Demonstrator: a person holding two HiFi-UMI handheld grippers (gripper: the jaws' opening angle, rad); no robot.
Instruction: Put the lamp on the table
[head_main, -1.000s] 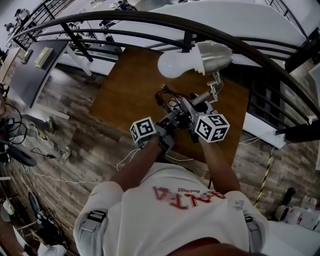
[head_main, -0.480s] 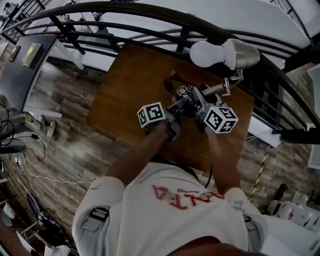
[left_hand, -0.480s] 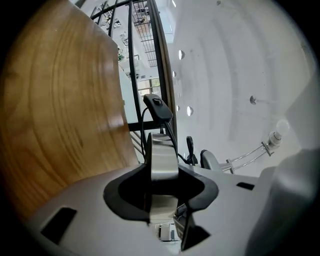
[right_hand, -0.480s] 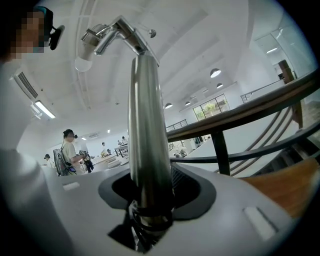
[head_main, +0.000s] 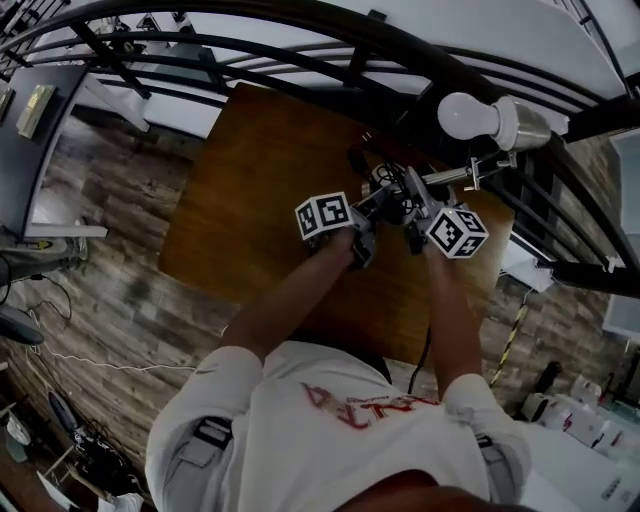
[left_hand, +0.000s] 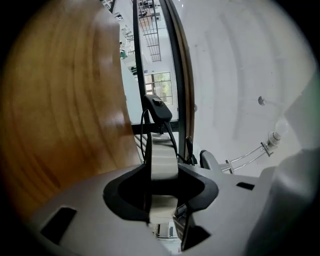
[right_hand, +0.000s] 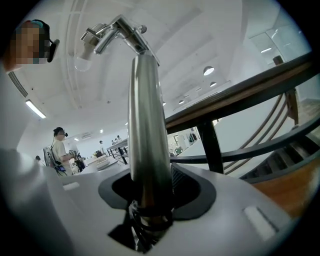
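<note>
Wooden bench (head_main: 250, 190) now lies beneath the fingers, lamp (head_main: 500, 120) carried lower: left gripper (head_main: 378, 210) clamps its base, right gripper (head_main: 413, 198) its stem, so setting down seems close.

Warm brown, streaky-grained surface (head_main: 250, 170). At two o'clock, lamp (head_main: 497, 121) with white bulb, silvery shade, chrome arm. Left claw (left_hand: 162, 167) and right claw (right_hand: 150, 192) pale grey, black round the mouth; white cubes with black square markers. Black railing (head_main: 300, 30) at twelve. Grey-brown plank floor (head_main: 110, 280) at nine. White shirt (head_main: 350, 440), red print.
</note>
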